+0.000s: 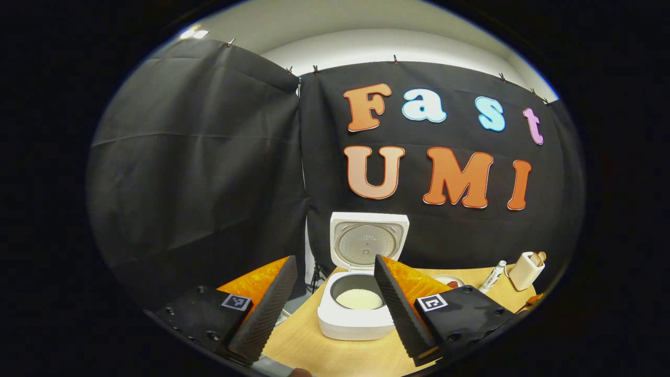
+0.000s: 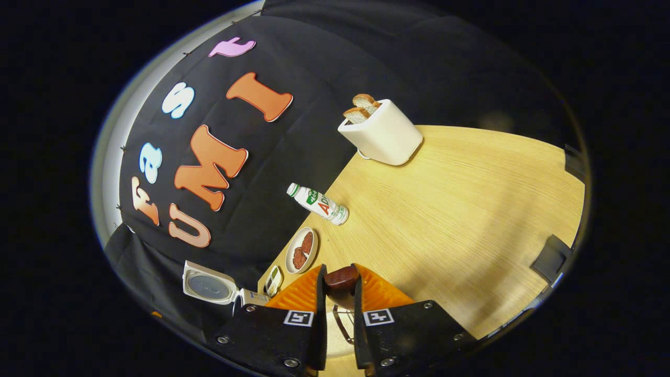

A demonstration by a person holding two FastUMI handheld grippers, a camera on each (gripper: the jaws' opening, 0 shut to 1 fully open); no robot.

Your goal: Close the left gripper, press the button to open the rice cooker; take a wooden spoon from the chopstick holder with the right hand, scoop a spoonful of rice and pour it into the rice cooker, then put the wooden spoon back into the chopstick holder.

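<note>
While the right gripper has its fingers clamped on the dark rounded end of the wooden spoon, I treat the spoon's long axis as running back between the fingers toward the camera. The rest of it is hidden, so I cannot tell whether it carries rice. In the right gripper view the rice cooker lies low and to the left of the fingers. The white holder, which I take for the chopstick holder, stands far ahead, well apart, across bare table. A bottle and a plate stand between cooker and holder, near the wall. The left gripper has its fingers wide apart, facing the open cooker with rice in its pot. I judge the right hand better placed for either move.
</note>
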